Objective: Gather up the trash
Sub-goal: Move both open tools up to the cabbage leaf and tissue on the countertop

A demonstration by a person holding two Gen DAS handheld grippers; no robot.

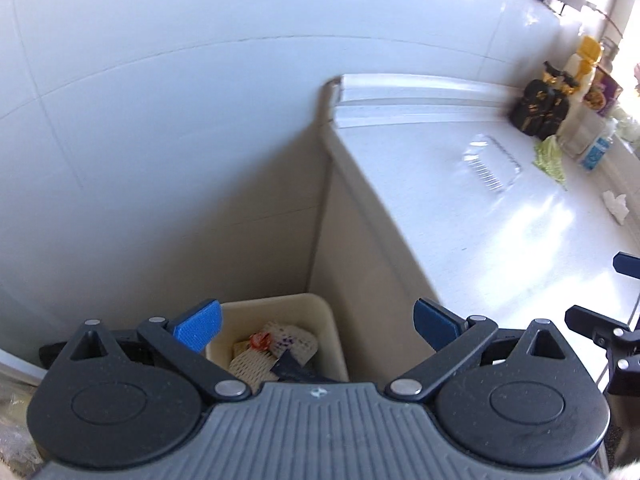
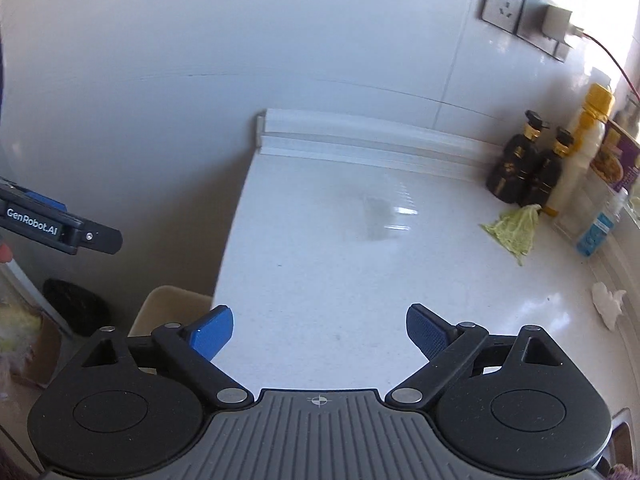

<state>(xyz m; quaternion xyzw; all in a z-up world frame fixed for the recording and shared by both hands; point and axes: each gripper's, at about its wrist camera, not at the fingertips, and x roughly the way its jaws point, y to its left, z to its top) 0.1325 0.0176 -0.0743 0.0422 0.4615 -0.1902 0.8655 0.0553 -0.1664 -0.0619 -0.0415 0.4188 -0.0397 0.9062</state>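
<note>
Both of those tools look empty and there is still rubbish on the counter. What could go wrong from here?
1. The clear tray is see-through and glary, so a tool could misjudge its edge and shove it away.
2. The leaf lies right against the dark bottles; reaching for it could knock one over.
3. The bin sits low beside the counter, so a dropped tissue might land on the floor.

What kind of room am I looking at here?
Most likely a home kitchen: a white countertop against a tiled wall, dark sauce bottles standing at the back, a loose cabbage leaf on the counter, and a beige trash bin on the floor beside it.
</note>
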